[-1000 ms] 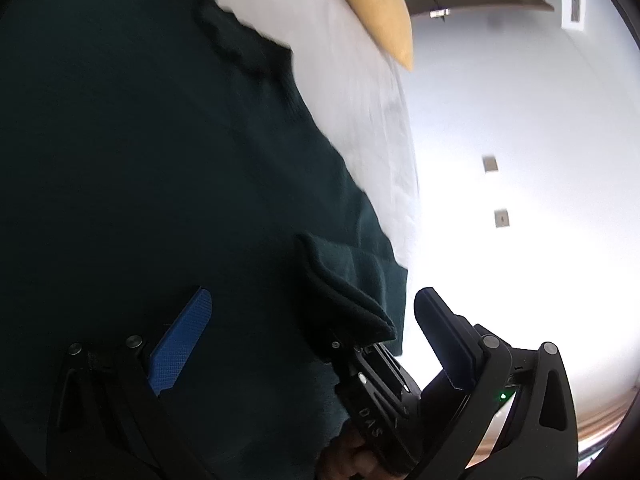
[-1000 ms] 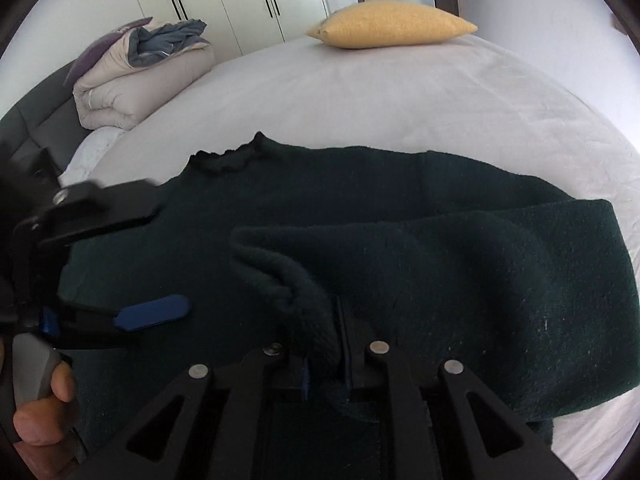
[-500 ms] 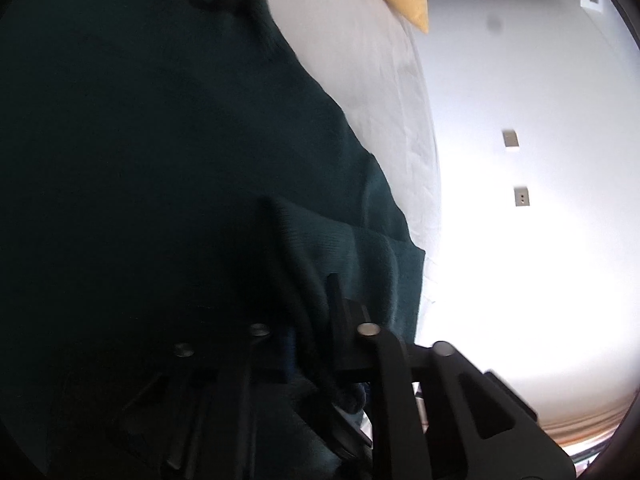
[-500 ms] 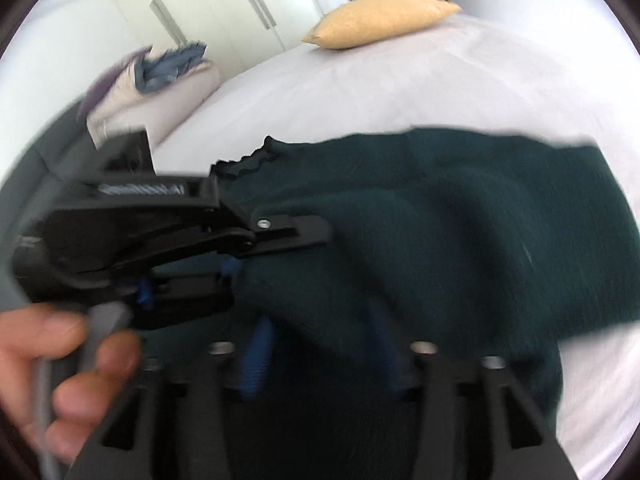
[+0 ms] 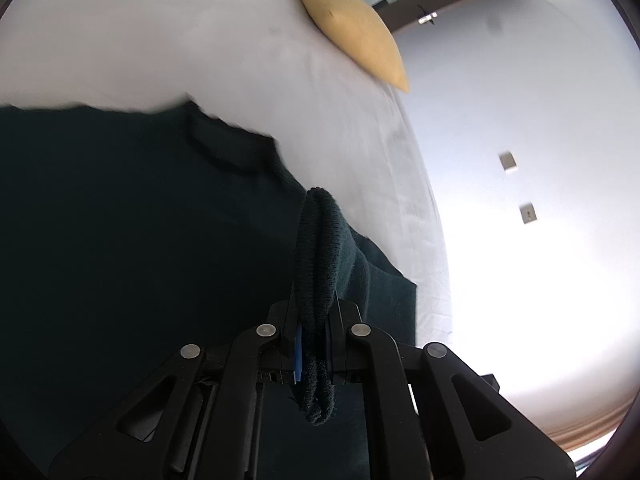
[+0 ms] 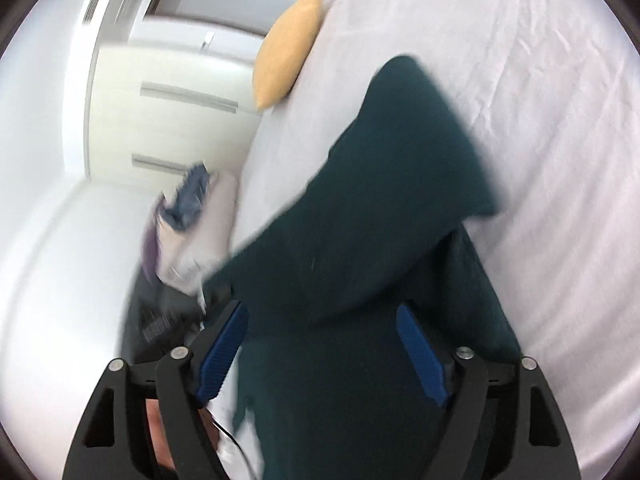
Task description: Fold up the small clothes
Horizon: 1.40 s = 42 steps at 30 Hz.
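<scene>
Sweater (image 5: 120, 264): dark green knit, lying on the white bed sheet; most of the body is spread flat in the left wrist view, with the ribbed collar (image 5: 224, 148) toward the far side.
Sweater cuff (image 5: 320, 248): thick rolled knit edge, lifted off the flat body and standing up out of the left tongs; its loose end hangs below the pads toward the camera.
Sweater, right wrist view (image 6: 380, 220): a fold of the same green cloth is raised in front of the camera, blurred, its far edge peaked over the sheet.
Left tongs (image 5: 314, 344): pressed together, pinching the sweater cuff; a blue pad (image 5: 298, 354) shows as a thin strip against the knit.
Right tongs (image 6: 320, 344): spread, jaws opening; green cloth lies between the two blue pads (image 6: 224, 348) but neither pad presses on it.
Bed sheet (image 6: 540, 120): white, lightly wrinkled, carries the sweater.
Cushion (image 5: 352, 28): yellow, at the far end of the bed, well apart from the sweater.
Pile of bedding (image 6: 192, 220): pale folded stack with blue-grey cloth on top, at the bed's edge, blurred.
Wardrobe doors (image 6: 168, 120): white with long handles, behind the bed.
Wall (image 5: 520, 160): bright white, two small switch plates on it.
</scene>
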Each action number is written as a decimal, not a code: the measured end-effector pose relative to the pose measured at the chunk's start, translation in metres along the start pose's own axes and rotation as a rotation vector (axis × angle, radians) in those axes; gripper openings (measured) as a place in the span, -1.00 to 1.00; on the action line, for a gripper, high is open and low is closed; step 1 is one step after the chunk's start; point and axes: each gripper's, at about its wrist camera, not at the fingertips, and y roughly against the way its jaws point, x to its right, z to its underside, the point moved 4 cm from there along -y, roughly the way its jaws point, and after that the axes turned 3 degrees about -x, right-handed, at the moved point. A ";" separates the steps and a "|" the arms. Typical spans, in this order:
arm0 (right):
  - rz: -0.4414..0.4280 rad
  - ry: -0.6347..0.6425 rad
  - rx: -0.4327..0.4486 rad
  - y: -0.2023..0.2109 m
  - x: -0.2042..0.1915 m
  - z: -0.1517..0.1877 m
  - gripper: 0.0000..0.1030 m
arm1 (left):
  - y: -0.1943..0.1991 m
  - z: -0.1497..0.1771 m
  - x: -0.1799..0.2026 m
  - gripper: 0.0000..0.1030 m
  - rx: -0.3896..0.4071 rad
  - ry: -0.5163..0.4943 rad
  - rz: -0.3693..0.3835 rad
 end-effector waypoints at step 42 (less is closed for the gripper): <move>-0.086 -0.169 -0.048 -0.009 0.006 -0.021 0.75 | 0.044 0.020 -0.148 -0.88 0.078 0.111 -0.157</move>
